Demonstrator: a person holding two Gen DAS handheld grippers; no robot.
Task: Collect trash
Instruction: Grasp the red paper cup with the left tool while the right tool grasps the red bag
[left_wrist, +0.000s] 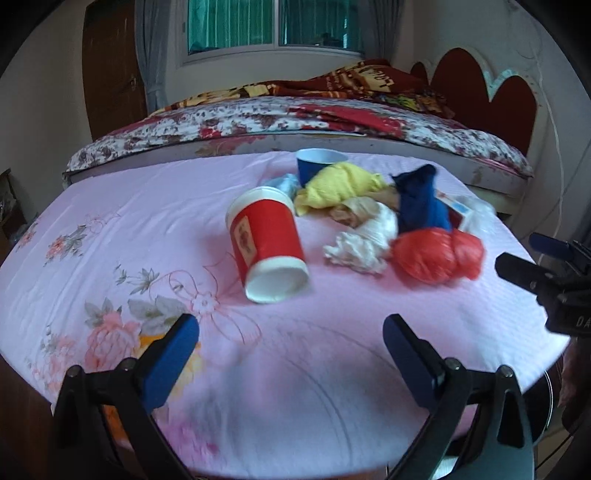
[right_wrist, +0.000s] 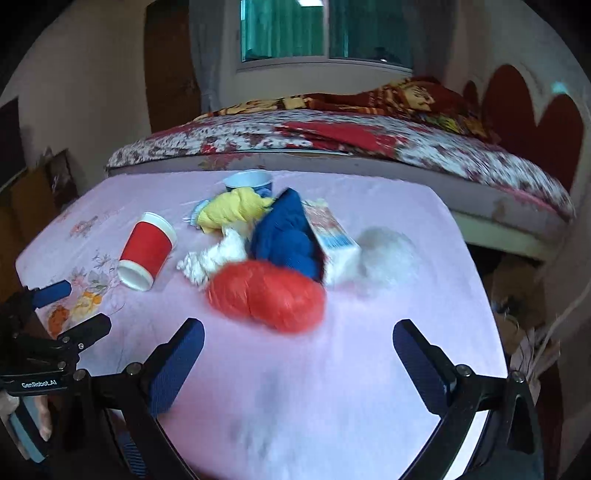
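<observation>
Fingers of both grippers, left gripper (left_wrist: 290, 334) and right gripper (right_wrist: 298, 338), spread wide, holding nothing.

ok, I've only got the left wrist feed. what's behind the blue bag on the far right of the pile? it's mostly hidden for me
Observer: A small white carton, lying on its side against the blue bag.
Operator: anything past the carton?
Observer: Yes, a white crumpled bag lies just right of it on the pink cloth.
Operator: right tongs, open or shut? I only see a tip.
Observer: The right tongs are open and empty, short of the red plastic bag.
Operator: and the floor to the right?
Observer: Clutter and a white cord beside the table; blurred.
</observation>
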